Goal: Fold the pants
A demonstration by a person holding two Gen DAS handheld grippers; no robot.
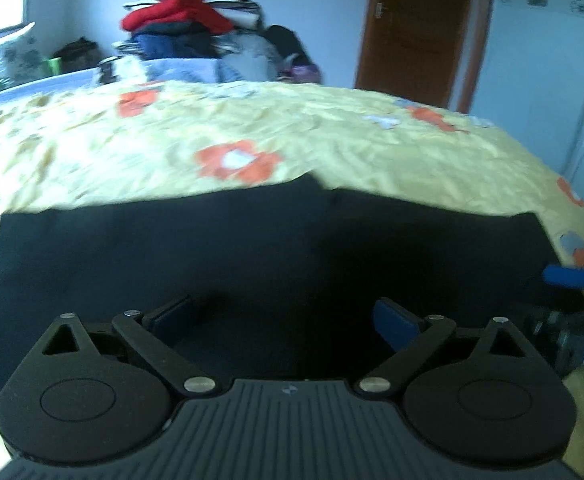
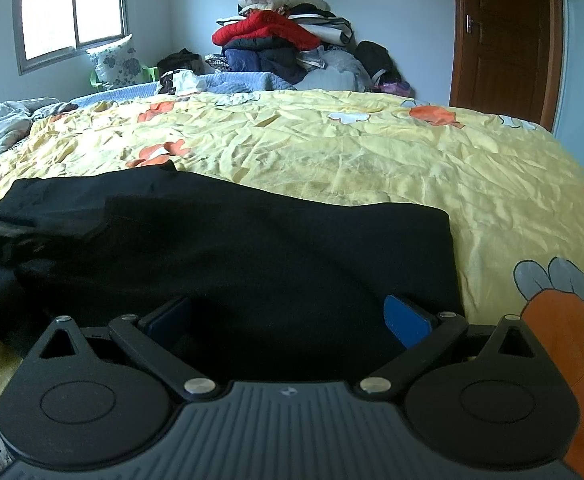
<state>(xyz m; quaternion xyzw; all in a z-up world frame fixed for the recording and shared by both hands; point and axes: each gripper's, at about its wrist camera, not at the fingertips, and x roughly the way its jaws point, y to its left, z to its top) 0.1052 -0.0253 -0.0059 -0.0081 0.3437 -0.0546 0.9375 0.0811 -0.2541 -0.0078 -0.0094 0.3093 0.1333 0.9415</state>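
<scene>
Bed (image 2: 332, 152): yellow floral cover, much creased, filling both views; it carries the garment along its near edge.

Clothes heap (image 2: 280, 36): red, dark and white items stacked beyond the far edge of the bed, against the wall. Not part of the job.

Pants (image 2: 232, 256): black, lying flat at the near edge of the bed, already doubled into a broad slab by the look of it; a stepped far edge suggests layers not quite aligned.

Left claw (image 1: 288, 320): jaws spread wide, nothing between the blue pads, poised low over the black cloth.

Right claw (image 2: 288, 320): jaws likewise wide apart and empty, over the pants near their right-hand edge.

Risks, as judged:
- Black on black hides the layer edges; a claw closing here may pinch one layer only, and the fold would come apart when lifted.
- It may also catch the bed cover under the cloth and drag it along.
- Uneven lift between the two claws would skew the fold.

Views compared: the right wrist view is sharp and shows the window (image 2: 72, 8) and the bunched left end of the pants. The left wrist view is blurred, yet alone shows the other claw's blue pad at its right margin.
</scene>
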